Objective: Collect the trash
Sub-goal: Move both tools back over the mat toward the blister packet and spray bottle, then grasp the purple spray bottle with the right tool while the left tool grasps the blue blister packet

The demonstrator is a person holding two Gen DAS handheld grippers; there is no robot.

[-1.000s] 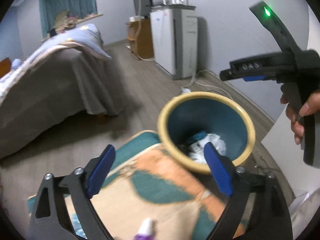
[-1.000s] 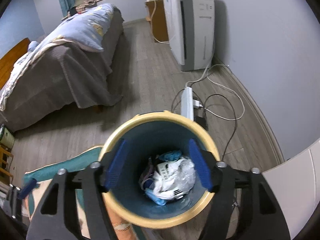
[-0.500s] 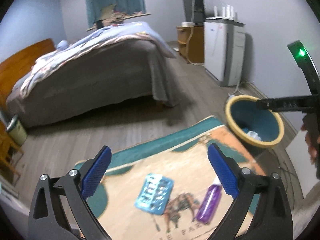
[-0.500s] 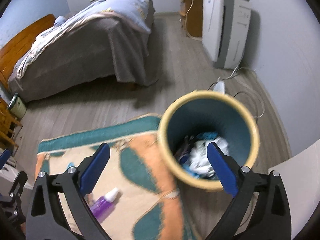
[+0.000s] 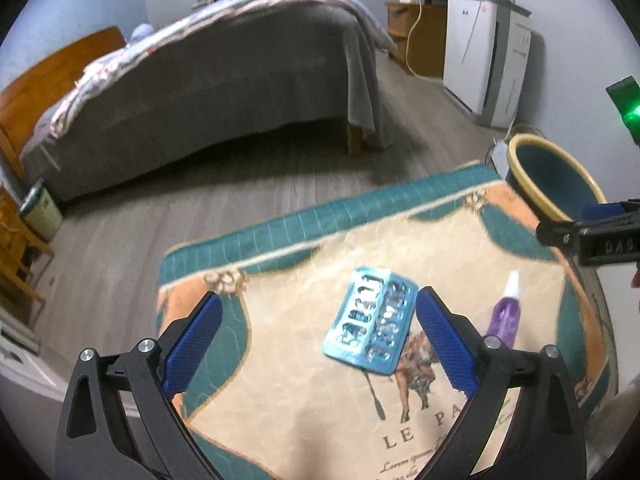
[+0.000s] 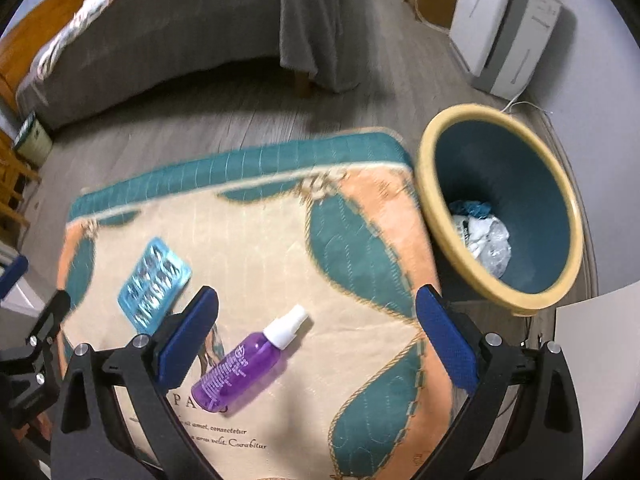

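Blue-padded left gripper (image 5: 316,340) – jaws spread, empty, above rug (image 6: 260,236) | foil blister pack (image 6: 154,282) flat on rug, left | purple spray bottle (image 6: 244,364) lying just right of it, under right gripper (image 6: 316,338) – released, wide apart | yellow-rimmed bin (image 6: 500,208) far right, off rug, trash inside

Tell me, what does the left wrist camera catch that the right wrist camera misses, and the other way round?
Only the left wrist view shows the bed's wooden headboard and a green light at the right edge. Only the right wrist view looks into the bin and shows the crumpled trash inside. Both show the rug, the blue blister pack, the purple spray bottle, the yellow-rimmed bin, the bed and open, empty blue fingers.
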